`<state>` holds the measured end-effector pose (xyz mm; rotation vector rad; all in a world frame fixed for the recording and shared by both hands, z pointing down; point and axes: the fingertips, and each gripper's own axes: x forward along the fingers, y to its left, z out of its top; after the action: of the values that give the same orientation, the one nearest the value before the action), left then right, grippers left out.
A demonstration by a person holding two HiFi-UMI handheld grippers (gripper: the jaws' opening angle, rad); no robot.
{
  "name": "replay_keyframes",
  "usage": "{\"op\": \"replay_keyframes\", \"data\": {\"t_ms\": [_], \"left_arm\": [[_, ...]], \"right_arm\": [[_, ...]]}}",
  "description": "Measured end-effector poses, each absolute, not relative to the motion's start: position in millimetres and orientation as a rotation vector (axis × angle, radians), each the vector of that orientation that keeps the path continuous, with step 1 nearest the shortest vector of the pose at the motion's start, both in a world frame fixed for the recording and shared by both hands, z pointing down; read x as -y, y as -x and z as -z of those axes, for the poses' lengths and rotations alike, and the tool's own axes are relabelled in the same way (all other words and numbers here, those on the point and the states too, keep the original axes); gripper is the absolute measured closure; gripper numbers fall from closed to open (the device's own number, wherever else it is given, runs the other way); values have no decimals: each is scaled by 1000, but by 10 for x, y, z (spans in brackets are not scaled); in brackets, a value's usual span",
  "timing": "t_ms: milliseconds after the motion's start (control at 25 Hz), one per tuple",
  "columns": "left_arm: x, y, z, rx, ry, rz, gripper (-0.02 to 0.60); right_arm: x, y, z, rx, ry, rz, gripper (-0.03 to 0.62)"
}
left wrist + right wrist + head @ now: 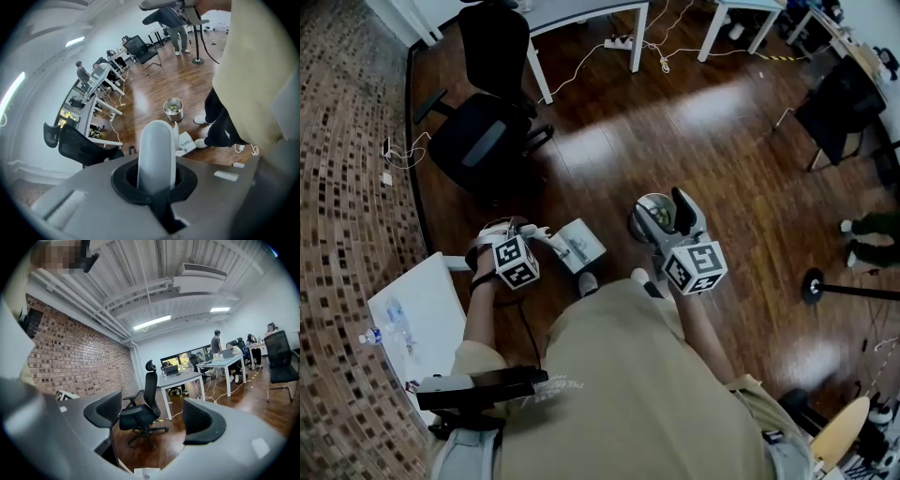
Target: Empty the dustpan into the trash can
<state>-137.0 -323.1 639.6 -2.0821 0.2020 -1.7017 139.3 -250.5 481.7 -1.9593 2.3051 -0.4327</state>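
Note:
My left gripper [536,234] is shut on the white handle [157,150] of the dustpan [579,246], which hangs tilted above the wood floor. In the left gripper view the pan [186,142] shows beyond the handle, and my left gripper [157,183] closes round the handle's base. The round metal trash can [651,216] stands just right of the pan, with bits of litter inside [173,108]. My right gripper [681,212] hovers over the can's right rim. Its jaws [152,420] stand apart, nothing between the black pads [205,420].
A black office chair [492,122] stands behind the dustpan. White desks [581,14] with cables [619,42] line the far side. A white table [417,309] with a bottle [375,336] is at my left. Another chair [844,103], a stand base [813,284] and someone's feet [862,239] are right.

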Motion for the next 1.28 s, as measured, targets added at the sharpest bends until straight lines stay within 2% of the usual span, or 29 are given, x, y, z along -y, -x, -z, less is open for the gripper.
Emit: {"op": "replay_keyframes", "data": {"t_ms": [680, 1280], "left_arm": [[3120, 757, -5552, 11, 1999, 1609, 581], [3257, 289, -4741, -58, 2082, 1548, 581]], "right_arm": [[2257, -1682, -4797, -2223, 2046, 402, 200], [2021, -1943, -4754, -2128, 2114, 403, 204]]}}
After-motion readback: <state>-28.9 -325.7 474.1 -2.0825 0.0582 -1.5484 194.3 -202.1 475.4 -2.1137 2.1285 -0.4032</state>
